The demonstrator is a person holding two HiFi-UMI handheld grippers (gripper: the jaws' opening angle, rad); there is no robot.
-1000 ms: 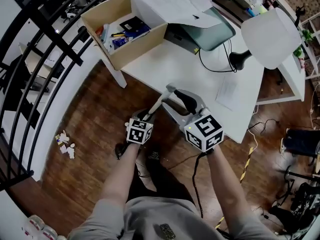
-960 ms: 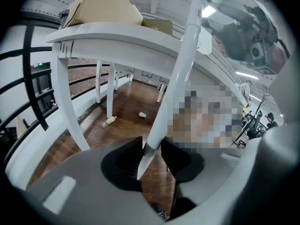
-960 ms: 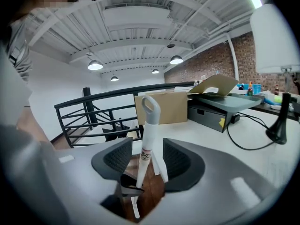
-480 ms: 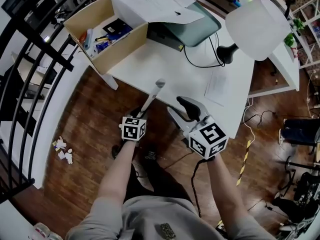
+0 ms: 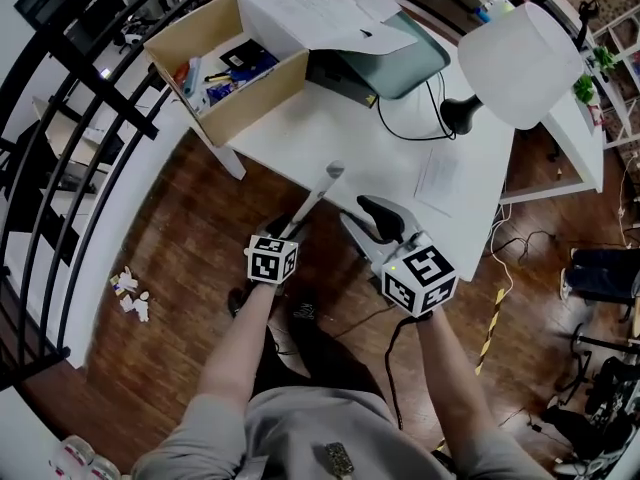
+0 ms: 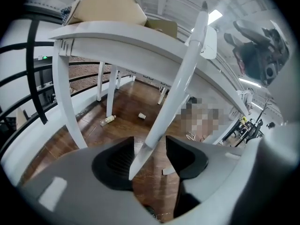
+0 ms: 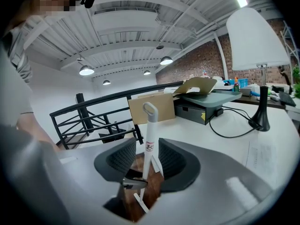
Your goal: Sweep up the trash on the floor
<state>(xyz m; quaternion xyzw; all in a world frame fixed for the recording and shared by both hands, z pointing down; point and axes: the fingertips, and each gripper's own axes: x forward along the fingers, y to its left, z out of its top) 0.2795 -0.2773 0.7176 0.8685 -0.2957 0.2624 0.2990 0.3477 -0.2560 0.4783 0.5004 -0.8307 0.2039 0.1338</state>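
Since a second ago the right gripper has drawn off a little from the white broom handle; left gripper jaws have just been opening and now stand wide, handle between them, maybe brushing one pad; right jaws have just been closing but are apart around the handle; both forearms reach forward, grippers tilted down; handle leans on the table edge; trash lies on the floor by the railing.

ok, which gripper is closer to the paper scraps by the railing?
Left. The left gripper, jaws just opened around a white handle, is right of the scraps. The right gripper, jaws just closing with the handle ahead, ungripped, is farther right at the table edge.
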